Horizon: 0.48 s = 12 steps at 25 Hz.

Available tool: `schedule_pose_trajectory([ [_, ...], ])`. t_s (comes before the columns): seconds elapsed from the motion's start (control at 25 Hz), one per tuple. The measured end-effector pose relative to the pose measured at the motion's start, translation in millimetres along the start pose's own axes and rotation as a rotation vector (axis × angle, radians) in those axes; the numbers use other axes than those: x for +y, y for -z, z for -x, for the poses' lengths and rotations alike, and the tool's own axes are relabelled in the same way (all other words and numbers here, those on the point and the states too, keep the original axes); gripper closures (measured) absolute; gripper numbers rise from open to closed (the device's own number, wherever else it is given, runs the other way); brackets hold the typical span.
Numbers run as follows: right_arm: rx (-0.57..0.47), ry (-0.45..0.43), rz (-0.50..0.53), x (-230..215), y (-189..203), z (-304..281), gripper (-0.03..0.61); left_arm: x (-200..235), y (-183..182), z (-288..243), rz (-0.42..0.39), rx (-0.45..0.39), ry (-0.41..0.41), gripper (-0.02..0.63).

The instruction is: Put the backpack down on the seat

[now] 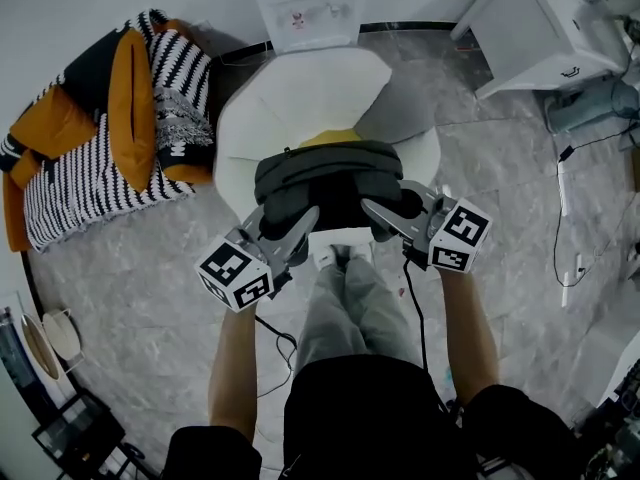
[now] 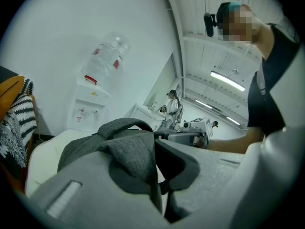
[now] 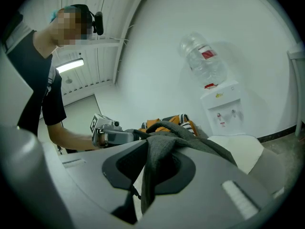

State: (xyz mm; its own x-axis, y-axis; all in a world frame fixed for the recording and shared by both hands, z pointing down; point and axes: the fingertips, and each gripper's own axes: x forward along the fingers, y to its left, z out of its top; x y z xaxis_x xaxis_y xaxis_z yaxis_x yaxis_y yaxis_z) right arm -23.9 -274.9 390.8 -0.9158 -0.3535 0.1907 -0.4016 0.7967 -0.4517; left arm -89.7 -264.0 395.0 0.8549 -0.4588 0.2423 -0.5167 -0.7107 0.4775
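Fabric fills both grips. The left gripper (image 2: 155,178) has its jaws clamped on a thick fold of the dark grey backpack (image 1: 330,173). The right gripper (image 3: 145,185) pinches a matching fold at the bag's other end in the same way. The backpack stretches between the two jaws, level and crosswise just ahead of the person's legs, and each gripper's own view shows the other gripper across the bunched cloth.

Directly under and beyond the bag is the white seat (image 1: 300,93). The pack hangs over its front part, and no view settles whether the underside already touches the cushion or sits just above it. Just past the bag's far edge, a small yellow patch (image 1: 335,137) shows on the seat.

Farther ahead of both grippers, behind the seat and against the wall, stands a white water dispenser (image 1: 303,3) with a clear bottle (image 2: 107,56) upturned on top.

Out beyond the left gripper's outer side, well apart from the seat, an orange cushion (image 1: 130,93) lies among black-and-white striped throws (image 1: 70,178). Far off past the right gripper's outer side, a white cabinet (image 1: 545,23) stands on the grey marbled floor (image 1: 150,268).
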Motion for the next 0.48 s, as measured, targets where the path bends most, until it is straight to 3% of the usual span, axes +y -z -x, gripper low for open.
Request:
schedule_pose_trajectory([
  [0.48, -0.025, 0.037, -0.064, -49, 29, -22, 0.528, 51, 25, -27, -0.037, 0.061, 0.002, 0.588],
])
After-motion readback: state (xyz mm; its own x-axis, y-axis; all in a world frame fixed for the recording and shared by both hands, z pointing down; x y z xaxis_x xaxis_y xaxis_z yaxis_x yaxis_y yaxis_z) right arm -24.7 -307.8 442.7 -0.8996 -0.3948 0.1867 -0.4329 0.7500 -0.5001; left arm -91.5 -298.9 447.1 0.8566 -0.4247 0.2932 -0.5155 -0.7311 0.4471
